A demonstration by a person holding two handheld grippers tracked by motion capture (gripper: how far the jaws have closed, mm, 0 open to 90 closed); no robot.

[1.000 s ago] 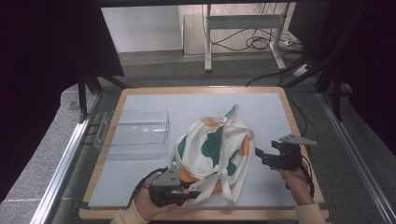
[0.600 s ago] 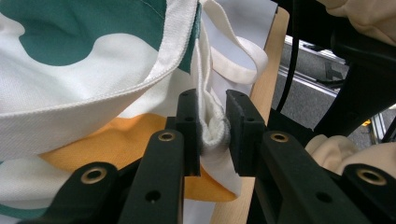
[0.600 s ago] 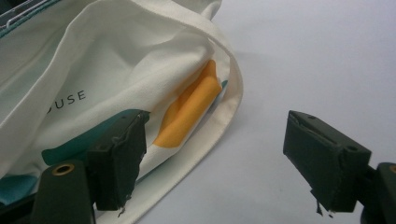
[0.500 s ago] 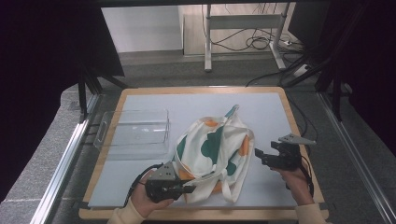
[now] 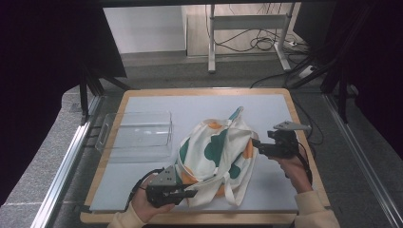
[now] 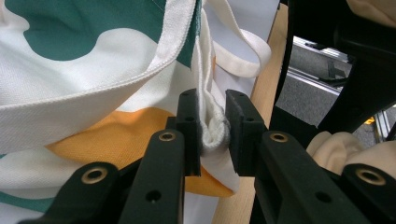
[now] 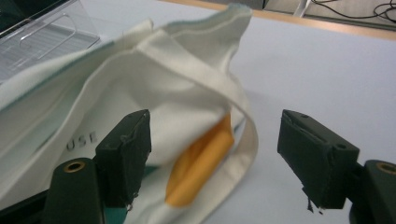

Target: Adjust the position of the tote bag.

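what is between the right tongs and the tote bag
Nothing visible. The right tongs stand open at the tote bag, its strap looping between the jaws, untouched. The left tongs are shut on the bag's edge.

high: above, looking forward-down | gripper views: close along jaws | shared: tote bag (image 5: 216, 152)

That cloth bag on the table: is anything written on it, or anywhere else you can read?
"USE": grey letters on the white cloth of the bag, seen in the right gripper view; the left jaw hides whatever comes before them, so it may be the end of a longer word.
Nothing else readable shows, not on the clear tray nor on either gripper.
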